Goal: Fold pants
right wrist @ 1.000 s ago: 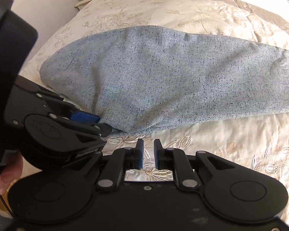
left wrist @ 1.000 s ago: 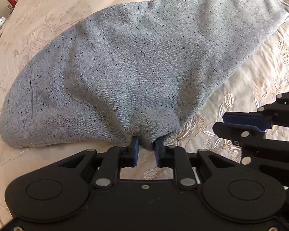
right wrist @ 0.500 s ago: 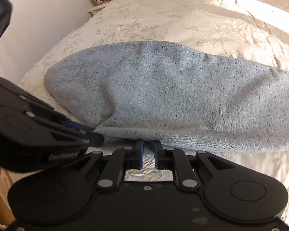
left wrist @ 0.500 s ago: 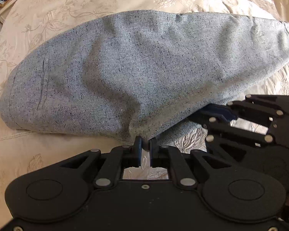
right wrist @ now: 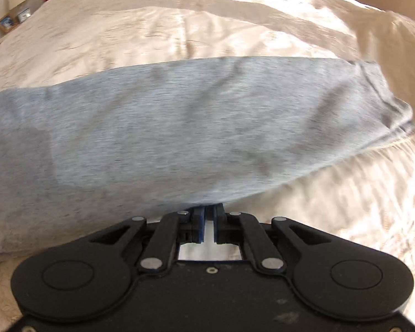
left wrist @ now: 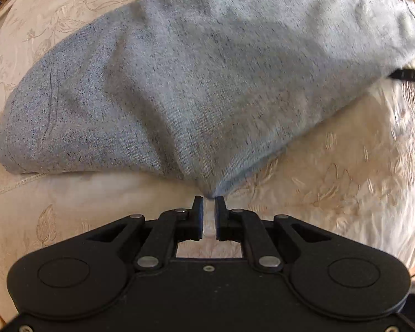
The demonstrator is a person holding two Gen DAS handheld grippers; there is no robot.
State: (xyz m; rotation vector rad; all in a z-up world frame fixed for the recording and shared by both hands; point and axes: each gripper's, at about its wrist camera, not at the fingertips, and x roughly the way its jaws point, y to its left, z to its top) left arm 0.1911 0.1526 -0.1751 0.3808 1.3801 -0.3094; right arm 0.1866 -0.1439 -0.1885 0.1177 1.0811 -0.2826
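Observation:
The grey speckled pants (left wrist: 196,83) lie folded lengthwise on the cream embroidered bedspread (left wrist: 332,188). My left gripper (left wrist: 209,203) is shut on the near edge of the pants and pulls it into a peak. In the right wrist view the pants (right wrist: 179,127) stretch across the frame, hem end at the right. My right gripper (right wrist: 209,211) is shut on the pants' near edge further along. A dark bit of the right gripper (left wrist: 409,76) shows at the far right of the left wrist view.
The bedspread (right wrist: 207,22) extends far beyond the pants. A nightstand with picture frames and a lamp (right wrist: 13,13) stands at the far left of the bed. The right wrist view is motion-blurred.
The right gripper has moved away from the left one, rightward along the pants' edge toward the hem end. The left gripper has lifted the edge into a sharper peak.

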